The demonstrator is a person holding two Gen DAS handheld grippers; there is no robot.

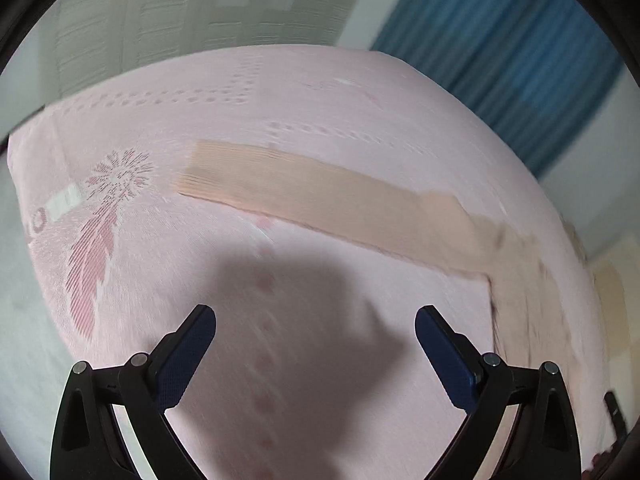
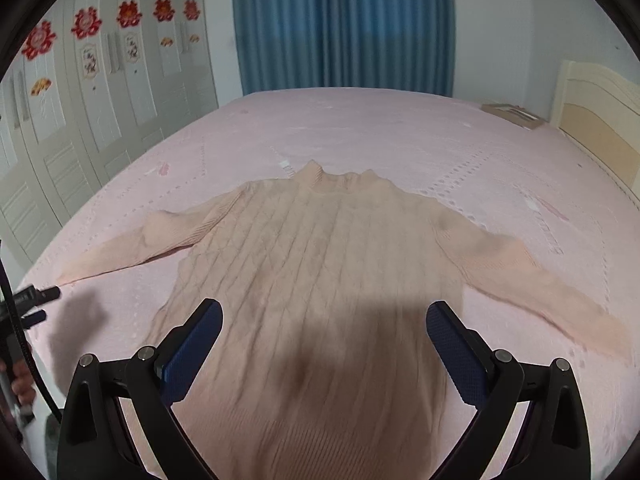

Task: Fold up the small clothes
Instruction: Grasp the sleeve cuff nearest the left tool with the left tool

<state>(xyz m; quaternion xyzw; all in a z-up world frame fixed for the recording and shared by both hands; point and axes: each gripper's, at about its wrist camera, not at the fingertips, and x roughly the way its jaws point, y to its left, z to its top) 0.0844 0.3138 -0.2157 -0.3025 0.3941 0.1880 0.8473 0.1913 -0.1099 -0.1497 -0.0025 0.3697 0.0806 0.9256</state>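
Note:
A peach cable-knit sweater (image 2: 320, 264) lies flat on the pink bed (image 2: 360, 128), front up, collar away from me, both sleeves spread out sideways. My right gripper (image 2: 324, 320) is open and empty, hovering over the sweater's lower body. My left gripper (image 1: 315, 322) is open and empty above bare bedspread, short of the sweater's left sleeve (image 1: 320, 196), which runs across the left wrist view. The left gripper's tips (image 2: 38, 298) show at the left edge of the right wrist view, near that sleeve's cuff.
White wardrobe doors (image 2: 100, 92) with red paper decorations stand left of the bed. A blue curtain (image 2: 344, 24) hangs behind it. A cream headboard (image 2: 596, 120) is at the right, with a flat brown item (image 2: 512, 114) on the bed beside it.

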